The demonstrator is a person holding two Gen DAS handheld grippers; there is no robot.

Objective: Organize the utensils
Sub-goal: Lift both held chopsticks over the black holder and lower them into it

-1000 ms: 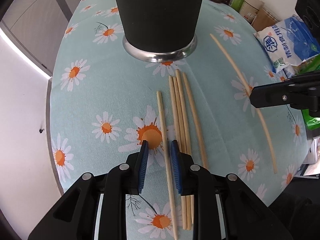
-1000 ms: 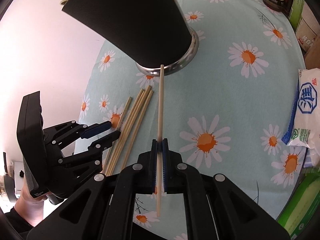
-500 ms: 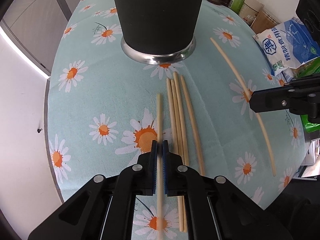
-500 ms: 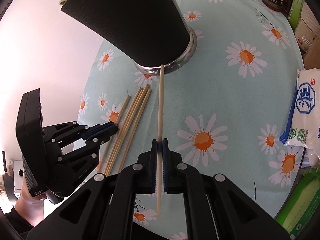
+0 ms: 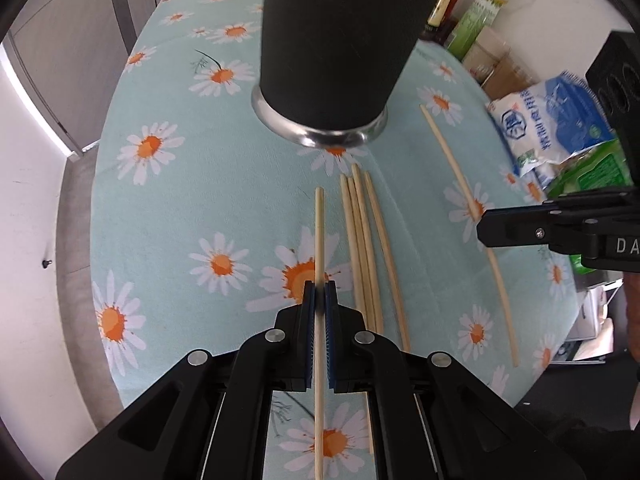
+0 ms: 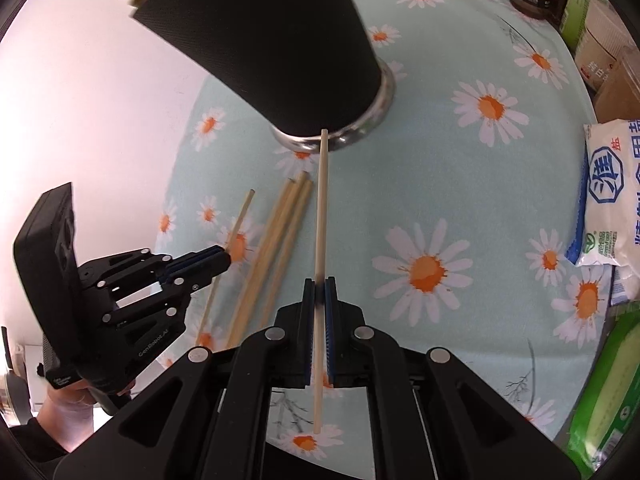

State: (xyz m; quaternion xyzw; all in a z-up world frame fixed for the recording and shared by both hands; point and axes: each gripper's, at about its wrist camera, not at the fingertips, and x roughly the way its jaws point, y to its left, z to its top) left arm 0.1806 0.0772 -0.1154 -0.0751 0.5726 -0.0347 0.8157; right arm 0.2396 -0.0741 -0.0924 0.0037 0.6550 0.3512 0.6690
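Note:
My left gripper (image 5: 319,292) is shut on a pale wooden chopstick (image 5: 319,232), which it holds just above the daisy tablecloth (image 5: 180,208). Its far tip points at the tall black holder with a steel base (image 5: 332,40). Right of it, several more chopsticks (image 5: 362,240) lie side by side on the cloth. My right gripper (image 6: 319,288) is shut on another chopstick (image 6: 322,200), whose tip reaches the holder's (image 6: 280,40) base. In the right wrist view the left gripper (image 6: 226,258) shows at the left with its chopstick (image 6: 244,212), beside the loose chopsticks (image 6: 280,240).
A blue and white salt bag (image 6: 616,192) and a green packet (image 6: 608,380) lie at the right edge. Bottles and boxes (image 5: 472,20) stand behind the holder. The round table's edge (image 5: 76,240) drops off at the left. A hand (image 6: 64,408) grips the left tool.
My left gripper's jaws closed on the leftmost chopstick and raised it slightly off the cloth. The right gripper kept its chopstick and stayed about where it was.

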